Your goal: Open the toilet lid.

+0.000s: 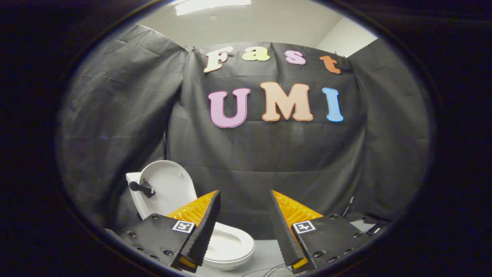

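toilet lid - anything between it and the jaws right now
Nothing visible does. The toilet lid already stands upright behind the seat, with a small dark handle on its face. The gripper has its jaws open and empty; the lid sits beyond the left one, with open air between.

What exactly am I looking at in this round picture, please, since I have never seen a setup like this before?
The picture comes from a fisheye camera mounted on a handheld tool that a person carries; there is no robot arm. It looks forward along the tool's two fingers, the wedge shapes at the bottom. They stand apart and hold nothing. Just beyond the left finger is a small white toilet on a pale floor. Its lid is already raised, leaning back, with a dark handle on it, and the seat and bowl are exposed. Behind everything hangs black cloth, the wall of the booth, with the ceiling and a lamp above.
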### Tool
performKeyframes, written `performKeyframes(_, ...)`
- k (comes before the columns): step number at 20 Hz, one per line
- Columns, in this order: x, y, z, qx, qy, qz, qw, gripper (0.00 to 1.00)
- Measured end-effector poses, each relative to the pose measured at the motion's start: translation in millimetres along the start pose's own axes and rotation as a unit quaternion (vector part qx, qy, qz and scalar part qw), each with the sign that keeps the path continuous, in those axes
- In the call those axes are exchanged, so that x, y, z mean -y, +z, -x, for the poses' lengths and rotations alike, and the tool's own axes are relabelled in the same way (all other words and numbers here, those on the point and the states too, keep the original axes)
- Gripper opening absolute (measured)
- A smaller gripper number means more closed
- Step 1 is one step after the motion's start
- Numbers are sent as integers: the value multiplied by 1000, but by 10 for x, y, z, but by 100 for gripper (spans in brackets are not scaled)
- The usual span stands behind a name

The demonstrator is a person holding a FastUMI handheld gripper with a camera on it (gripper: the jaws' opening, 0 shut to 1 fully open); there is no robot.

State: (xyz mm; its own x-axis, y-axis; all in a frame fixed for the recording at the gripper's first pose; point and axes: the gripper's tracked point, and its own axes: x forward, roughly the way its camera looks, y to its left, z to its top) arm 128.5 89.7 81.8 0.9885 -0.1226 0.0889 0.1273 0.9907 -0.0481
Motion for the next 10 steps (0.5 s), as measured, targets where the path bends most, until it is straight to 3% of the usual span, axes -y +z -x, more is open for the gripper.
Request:
performKeyframes(5, 110, -76, 93, 14, 53, -26, 998, 78)
performKeyframes(10, 485, -270, 99, 10, 25, -48, 998, 76)
